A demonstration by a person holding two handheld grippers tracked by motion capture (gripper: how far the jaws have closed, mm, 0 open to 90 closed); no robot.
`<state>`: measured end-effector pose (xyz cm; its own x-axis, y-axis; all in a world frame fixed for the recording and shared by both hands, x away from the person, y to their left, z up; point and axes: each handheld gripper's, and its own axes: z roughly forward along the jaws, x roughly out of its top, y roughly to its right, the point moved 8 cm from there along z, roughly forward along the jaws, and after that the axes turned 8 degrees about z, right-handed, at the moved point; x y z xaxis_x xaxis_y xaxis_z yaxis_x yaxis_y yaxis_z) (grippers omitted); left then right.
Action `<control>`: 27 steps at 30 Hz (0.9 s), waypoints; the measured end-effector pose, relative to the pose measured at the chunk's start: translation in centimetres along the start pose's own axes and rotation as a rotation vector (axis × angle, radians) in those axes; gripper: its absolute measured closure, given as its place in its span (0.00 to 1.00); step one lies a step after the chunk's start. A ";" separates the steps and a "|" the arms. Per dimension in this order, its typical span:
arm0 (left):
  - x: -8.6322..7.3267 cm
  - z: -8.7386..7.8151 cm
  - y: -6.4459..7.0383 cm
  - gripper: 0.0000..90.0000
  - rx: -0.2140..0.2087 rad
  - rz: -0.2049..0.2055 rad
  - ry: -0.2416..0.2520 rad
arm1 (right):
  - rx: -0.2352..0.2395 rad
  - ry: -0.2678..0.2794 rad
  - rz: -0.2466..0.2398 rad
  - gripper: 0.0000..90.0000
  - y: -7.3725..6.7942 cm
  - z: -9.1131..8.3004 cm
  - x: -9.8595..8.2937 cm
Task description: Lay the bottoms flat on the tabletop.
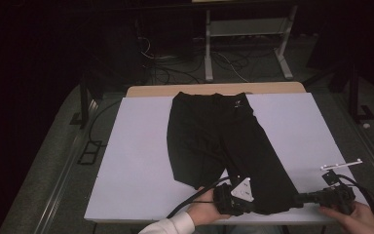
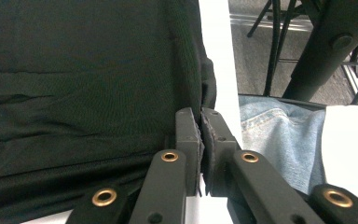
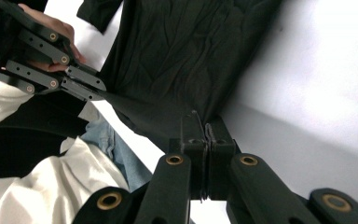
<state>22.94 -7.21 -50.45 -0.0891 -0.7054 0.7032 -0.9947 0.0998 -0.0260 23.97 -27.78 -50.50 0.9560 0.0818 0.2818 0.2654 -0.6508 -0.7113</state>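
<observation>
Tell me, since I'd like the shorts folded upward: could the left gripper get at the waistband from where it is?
Probably not yet. The left gripper is shut on the shorts at the near hem; the waistband lies at the table's far end, so it must let go first.

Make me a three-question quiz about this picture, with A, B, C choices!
1. Where do the shorts lie?
A. on the floor
B. on the white table
C. on a chair

2. What colour are the shorts?
A. black
B. red
C. yellow

3. How is the left gripper?
A. wide open
B. lying unheld
C. shut on the shorts

Answers: 1 B, they are spread on the tabletop. 2 A, the cloth is black in every view. 3 C, its jaws pinch the hem, as do those of the right gripper.
</observation>
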 end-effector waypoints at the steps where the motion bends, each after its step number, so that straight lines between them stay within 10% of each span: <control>1: 0.0 -0.1 0.1 0.95 -0.002 0.001 0.003 | 0.002 -0.002 -0.002 0.97 -0.1 0.0 0.0; 18: -0.2 0.1 1.6 0.93 -0.064 0.007 -0.002 | -0.007 -0.069 -0.049 0.96 -0.8 0.2 -1.8; 27: 0.4 -1.1 0.7 0.54 -0.057 -0.078 0.088 | -0.060 0.058 -0.155 0.54 -1.4 -0.5 -0.1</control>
<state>22.23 -6.70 -49.40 -0.0041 -0.6483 0.7613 -0.9936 0.0884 0.0700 23.42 -27.19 -49.21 0.8947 0.1421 0.4234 0.3996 -0.6778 -0.6171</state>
